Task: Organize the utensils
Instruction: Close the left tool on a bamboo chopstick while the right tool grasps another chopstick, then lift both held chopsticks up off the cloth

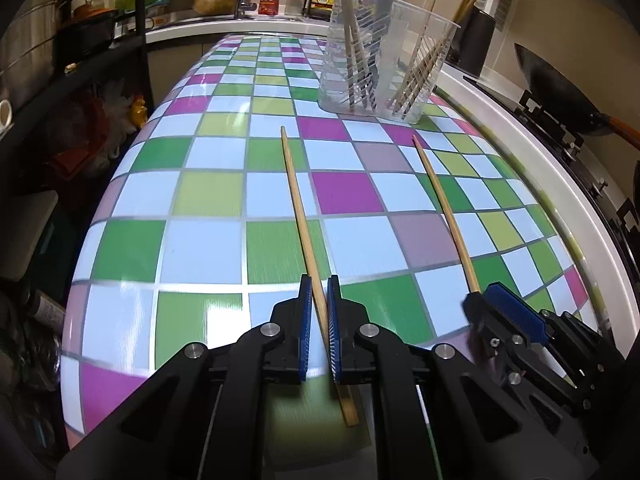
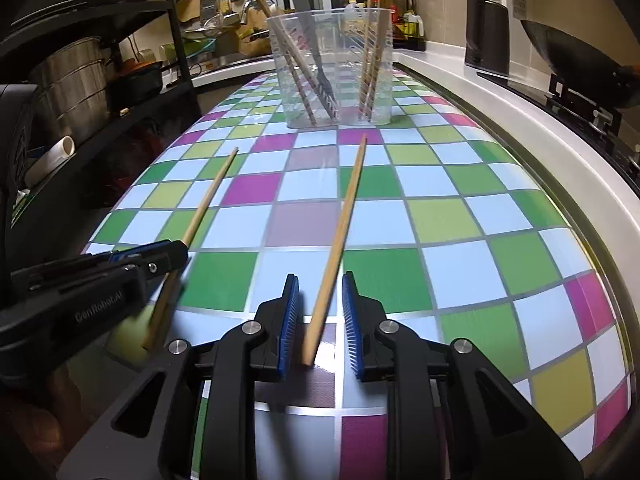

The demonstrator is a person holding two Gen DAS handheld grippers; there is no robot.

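Two wooden chopsticks lie on the checkered table. My left gripper (image 1: 319, 284) is shut on the left chopstick (image 1: 298, 204) near its thick end; it also shows in the right wrist view (image 2: 208, 196), with the left gripper (image 2: 176, 254) at the left. My right gripper (image 2: 320, 284) is open, its blue pads astride the thick end of the right chopstick (image 2: 344, 224), not touching. That chopstick (image 1: 444, 208) and the right gripper (image 1: 492, 300) also show in the left wrist view. A clear plastic holder (image 2: 332, 68) with several chopsticks and a dark utensil stands ahead; it also shows in the left wrist view (image 1: 384, 56).
A white counter rim (image 2: 520, 120) runs along the table's right side, with a wok (image 2: 580, 60) and a dark kettle (image 2: 486, 36) beyond. A black shelf rack (image 2: 100, 60) with pots stands left. A sink area (image 1: 224, 8) lies behind the table.
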